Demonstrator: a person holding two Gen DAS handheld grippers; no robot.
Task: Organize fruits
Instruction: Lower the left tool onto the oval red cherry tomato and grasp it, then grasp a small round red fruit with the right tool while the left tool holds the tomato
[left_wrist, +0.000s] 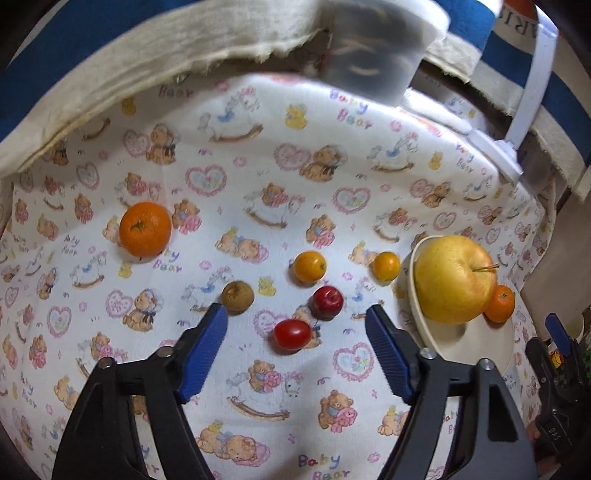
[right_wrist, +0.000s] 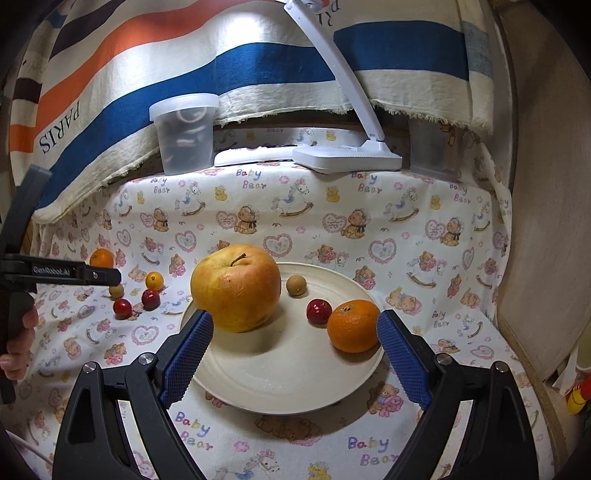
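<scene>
On the plate (right_wrist: 280, 384) sit an apple (right_wrist: 235, 288), a mandarin (right_wrist: 352, 325), a small red fruit (right_wrist: 318, 311) and a brown one (right_wrist: 296, 285). Six fruits remain on the tabletop left of the plate. Left gripper (left_wrist: 295, 328), empty, straddles a cherry tomato (left_wrist: 291, 334); right gripper (right_wrist: 294, 332) hangs wide, empty.

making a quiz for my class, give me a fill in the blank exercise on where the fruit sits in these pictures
1. The big yellow apple rests on the cream ____.
2. The number of fruits on the plate, counting the apple, is ____.
3. Beside the small red fruit on the plate lies a mandarin coloured ____.
4. The red cherry tomato lies on the printed ____.

Missing words: plate; four; orange; cloth
</scene>
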